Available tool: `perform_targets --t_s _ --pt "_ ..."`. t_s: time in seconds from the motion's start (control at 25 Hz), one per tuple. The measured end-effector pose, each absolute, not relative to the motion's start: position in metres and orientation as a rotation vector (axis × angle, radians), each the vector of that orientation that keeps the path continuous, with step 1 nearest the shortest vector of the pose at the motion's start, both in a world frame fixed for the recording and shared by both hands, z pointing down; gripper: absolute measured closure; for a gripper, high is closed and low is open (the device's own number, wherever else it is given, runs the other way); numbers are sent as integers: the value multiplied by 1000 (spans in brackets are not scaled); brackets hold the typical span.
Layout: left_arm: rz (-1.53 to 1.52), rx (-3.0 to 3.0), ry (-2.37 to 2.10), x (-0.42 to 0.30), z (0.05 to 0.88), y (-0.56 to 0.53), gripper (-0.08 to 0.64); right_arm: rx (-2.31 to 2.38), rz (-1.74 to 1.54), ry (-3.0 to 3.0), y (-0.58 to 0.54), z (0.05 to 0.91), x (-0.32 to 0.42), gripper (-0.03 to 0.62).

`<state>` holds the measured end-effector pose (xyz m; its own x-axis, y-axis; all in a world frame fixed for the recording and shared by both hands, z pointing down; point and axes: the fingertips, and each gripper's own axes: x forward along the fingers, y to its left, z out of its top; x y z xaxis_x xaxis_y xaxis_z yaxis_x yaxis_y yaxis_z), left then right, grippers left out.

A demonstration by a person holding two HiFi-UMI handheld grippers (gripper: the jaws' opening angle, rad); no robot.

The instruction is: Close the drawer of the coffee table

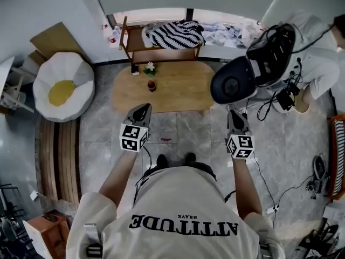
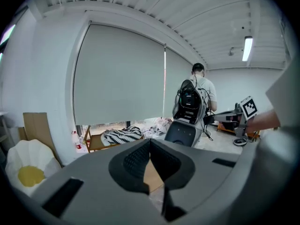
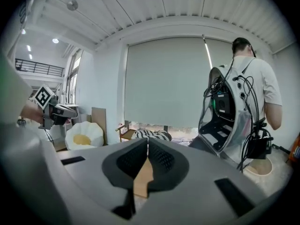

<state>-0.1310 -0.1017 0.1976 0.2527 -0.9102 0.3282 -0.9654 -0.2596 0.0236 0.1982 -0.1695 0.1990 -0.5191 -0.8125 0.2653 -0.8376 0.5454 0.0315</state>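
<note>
Drawer unseen, left tongs and right tongs (closed, empty, presumably for pushing) hang before the counter's near edge.

Head view: above the person, looking steeply down, well above the oval light-wood bench.
Left gripper view: roughly level along its jaws, toward the pale window blind.
Right gripper view: likewise, further right.
Shared: black-and-white striped cloth, white-and-yellow egg-shaped beanbag.

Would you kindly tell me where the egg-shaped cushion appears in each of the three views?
Head view: egg-shaped cushion, left side, upper half.
Left gripper view: bottom left, by the wall.
Right gripper view: left of centre, mid-height.
Shared landmark: striped cloth, right of it in all.
</note>
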Motion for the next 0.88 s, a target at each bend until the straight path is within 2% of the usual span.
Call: perform_targets --t_s 0.48,0.88 --pt "263 2336 -1797 -138 153 -92 538 1385 114 -2606 -156 150 201 572" --pt "183 2355 -1854 -154 136 -89 538 1428 7 -2592 -155 143 206 572"
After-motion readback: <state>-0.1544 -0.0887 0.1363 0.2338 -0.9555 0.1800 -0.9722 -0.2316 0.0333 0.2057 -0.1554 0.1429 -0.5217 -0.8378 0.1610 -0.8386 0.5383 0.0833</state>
